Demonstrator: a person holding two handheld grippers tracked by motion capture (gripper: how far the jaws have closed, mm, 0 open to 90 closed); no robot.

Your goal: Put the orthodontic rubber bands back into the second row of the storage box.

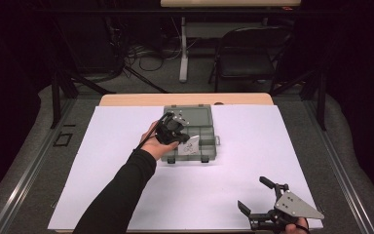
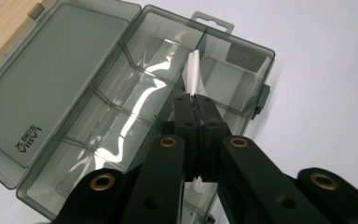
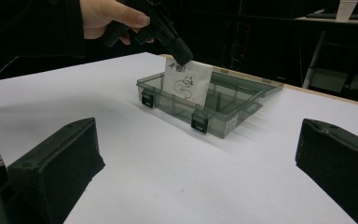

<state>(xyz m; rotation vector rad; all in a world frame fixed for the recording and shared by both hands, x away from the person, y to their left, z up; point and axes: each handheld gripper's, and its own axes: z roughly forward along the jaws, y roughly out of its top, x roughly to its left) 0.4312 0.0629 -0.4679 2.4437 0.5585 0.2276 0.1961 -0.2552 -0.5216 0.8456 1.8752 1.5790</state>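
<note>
Two hand-held grippers are working over a white table sheet (image 1: 126, 195), with a smoky-grey plastic organizer box (image 1: 190, 131) lying open near the far middle of it. The left gripper (image 1: 177, 136) is pinching a small white card (image 3: 186, 84) between its closed jaws, the pads pressing flat against it on both sides. The card, bearing a black line drawing, is hanging upright from the jaws, its lower edge dipping into one of the box's compartments (image 2: 223, 79) close to the front wall with the two latches (image 3: 199, 122); whether it is touching the bottom cannot be told. In the left gripper view the card's thin edge is showing just beyond the jaw tips, above the divided tray, while the hinged lid (image 2: 51, 84) is lying flat toward the wooden table edge (image 2: 4, 28). The person's left hand (image 3: 107, 18), in a dark sleeve, is gripping the tool from above. The right gripper (image 1: 258, 200) is sitting well apart from the box at the near right corner of the sheet, its jaws spread wide and holding nothing.
</note>
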